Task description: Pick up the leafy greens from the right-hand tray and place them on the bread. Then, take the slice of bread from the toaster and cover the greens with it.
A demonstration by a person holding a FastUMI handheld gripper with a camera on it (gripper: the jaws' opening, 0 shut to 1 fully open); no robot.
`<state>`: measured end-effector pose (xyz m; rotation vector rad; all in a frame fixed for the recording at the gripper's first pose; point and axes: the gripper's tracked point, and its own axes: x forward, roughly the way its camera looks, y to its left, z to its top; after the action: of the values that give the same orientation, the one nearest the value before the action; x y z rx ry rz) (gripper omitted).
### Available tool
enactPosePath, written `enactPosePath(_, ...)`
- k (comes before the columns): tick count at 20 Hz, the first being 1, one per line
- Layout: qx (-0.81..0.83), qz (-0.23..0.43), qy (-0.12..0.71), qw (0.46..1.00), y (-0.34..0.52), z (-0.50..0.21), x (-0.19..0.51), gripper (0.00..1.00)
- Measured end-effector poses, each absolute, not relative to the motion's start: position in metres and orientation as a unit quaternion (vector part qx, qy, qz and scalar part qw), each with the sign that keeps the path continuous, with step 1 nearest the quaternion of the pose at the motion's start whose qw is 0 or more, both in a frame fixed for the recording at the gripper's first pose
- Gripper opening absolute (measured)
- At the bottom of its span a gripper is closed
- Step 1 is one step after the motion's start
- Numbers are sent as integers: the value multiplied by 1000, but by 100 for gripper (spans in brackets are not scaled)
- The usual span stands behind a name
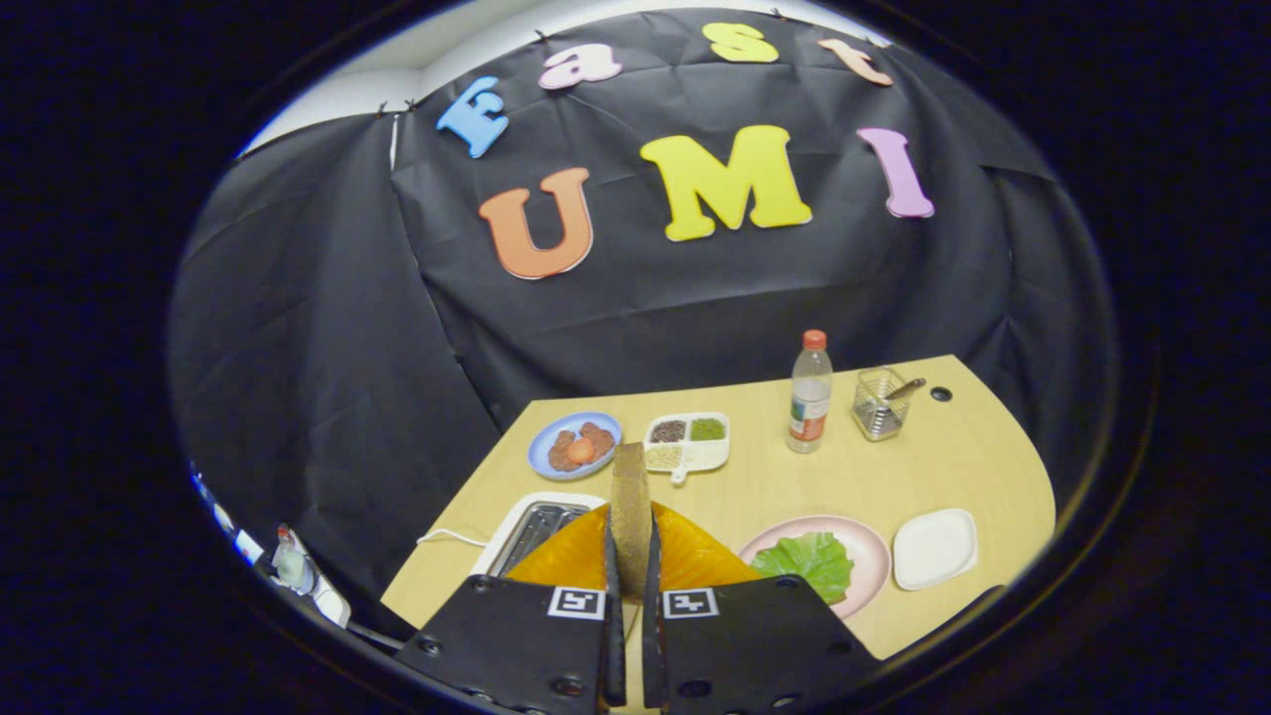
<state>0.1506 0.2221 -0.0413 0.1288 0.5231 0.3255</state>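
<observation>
My gripper (632, 571) is shut on a slice of brown bread (630, 497), which stands on edge between the two fingers, lifted above the table. Just left of the fingers and below them is the white toaster (531, 526) with its metal slots. A green leaf (806, 562) lies on a pink plate (872, 556) just right of the fingers; whatever is under the leaf is hidden. A small white tray (934, 548) sits right of the pink plate.
On the wooden table (775, 487) beyond the fingers stand a blue plate (574, 445) with brown food, a white divided dish (687, 442) of grains, a plastic bottle (811, 392) and a wire basket (882, 402). A white cord (449, 537) leads left from the toaster.
</observation>
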Motion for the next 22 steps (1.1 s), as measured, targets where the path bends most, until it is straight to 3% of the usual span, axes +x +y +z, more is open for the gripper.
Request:
enactPosePath(11,151,116,356,915,107,-177,216,6)
enactPosePath(17,135,98,366,915,74,-205,221,8)
enactPosePath(21,116,85,376,915,62,-221,223,13)
enactPosePath(22,106,84,379,915,61,-226,221,20)
